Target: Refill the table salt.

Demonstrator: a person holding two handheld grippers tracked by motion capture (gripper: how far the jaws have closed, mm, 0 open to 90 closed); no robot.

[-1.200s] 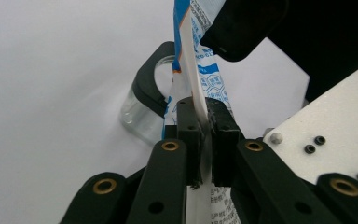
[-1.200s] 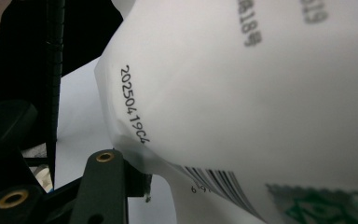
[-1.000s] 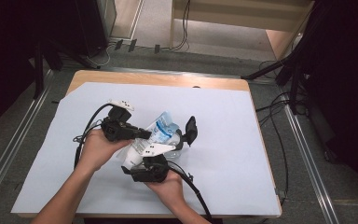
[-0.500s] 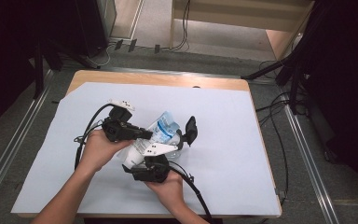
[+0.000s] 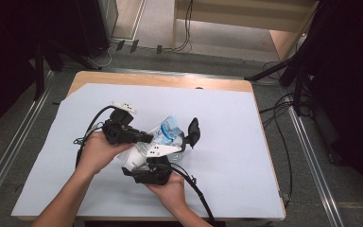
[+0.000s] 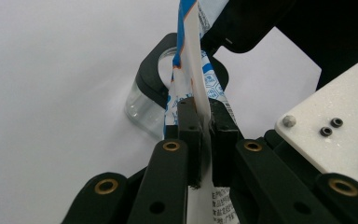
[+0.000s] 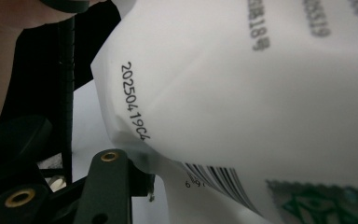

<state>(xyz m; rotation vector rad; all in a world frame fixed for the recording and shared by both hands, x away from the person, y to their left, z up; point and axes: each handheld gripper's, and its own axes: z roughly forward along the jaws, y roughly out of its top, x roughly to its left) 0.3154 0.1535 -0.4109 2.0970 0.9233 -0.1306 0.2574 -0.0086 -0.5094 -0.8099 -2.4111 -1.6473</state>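
On the white-covered table point(image 5: 246, 142), beside the glass jar point(image 6: 142, 100), both your tools stay clamped on the pouch point(image 6: 193, 70): left tool point(image 6: 204, 135), right tool point(image 5: 163, 153)

Not much room up front: right past the left gripper's point(image 6: 204, 135) fingers point(image 6: 189, 126) sits a small clear glass jar with a black rim point(image 6: 142, 100). The blue-and-white plastic pouch point(image 6: 192, 60) fills their gap. Off to their left, bare white sheet point(image 6: 51, 70).
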